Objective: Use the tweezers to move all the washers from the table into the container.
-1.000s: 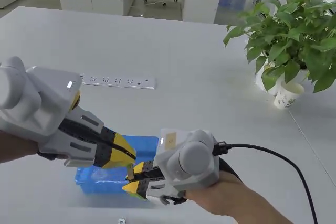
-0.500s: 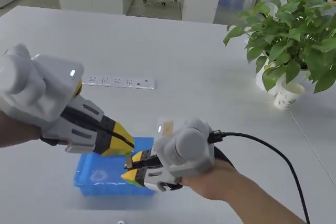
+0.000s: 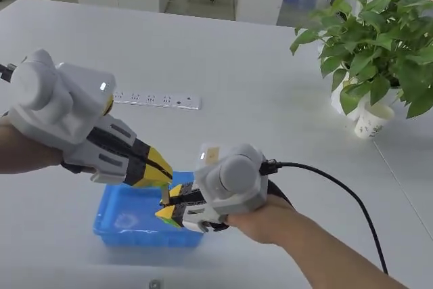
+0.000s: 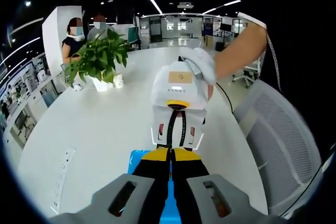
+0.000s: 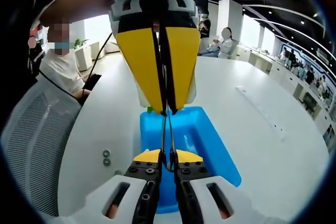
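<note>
The left gripper (image 5: 167, 106) and right gripper (image 5: 168, 157) meet nose to nose above the blue container (image 5: 210, 140), each pinched almost closed on the thin tweezers (image 5: 167, 132) spanning between them. 2 washers (image 5: 106, 153) lie on the table (image 5: 278, 150) beside the container. A power strip (image 3: 157, 100) and potted plant (image 3: 375, 45) stand well apart.

Power strip (image 3: 157, 100), potted plant (image 3: 379, 38), paper cup (image 3: 371, 121)
</note>
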